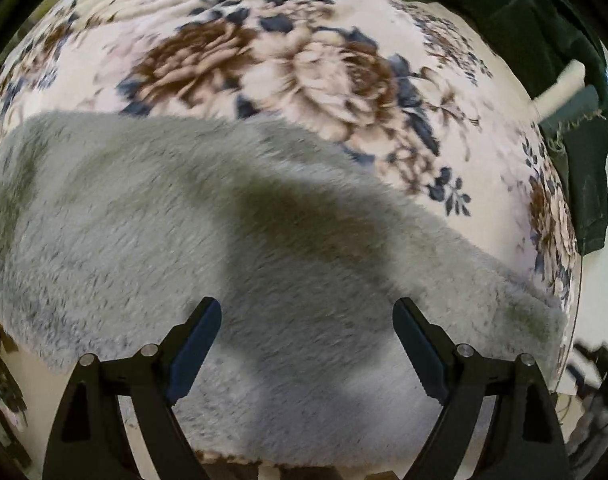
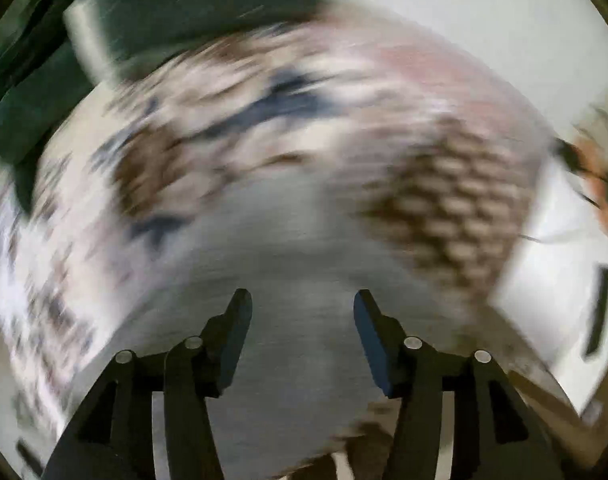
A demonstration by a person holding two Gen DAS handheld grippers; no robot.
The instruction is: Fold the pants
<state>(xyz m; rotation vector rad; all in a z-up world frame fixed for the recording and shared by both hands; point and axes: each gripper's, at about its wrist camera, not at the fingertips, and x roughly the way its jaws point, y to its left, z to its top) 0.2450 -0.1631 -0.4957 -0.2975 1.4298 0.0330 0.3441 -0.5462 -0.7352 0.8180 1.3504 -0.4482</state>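
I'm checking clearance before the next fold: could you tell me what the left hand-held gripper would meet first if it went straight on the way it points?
Most likely the grey fleecy pants: the left hand-held gripper points down at them with jaws open and empty, nothing in between, though depth is unclear.

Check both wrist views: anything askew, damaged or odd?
Nothing damaged or spilled. The grey fleece pants lie flat on the floral blanket. A dark green garment sits bunched at the blanket's far edge, with a frayed hem. Left gripper and right gripper are both open and empty. The right view is blurred.
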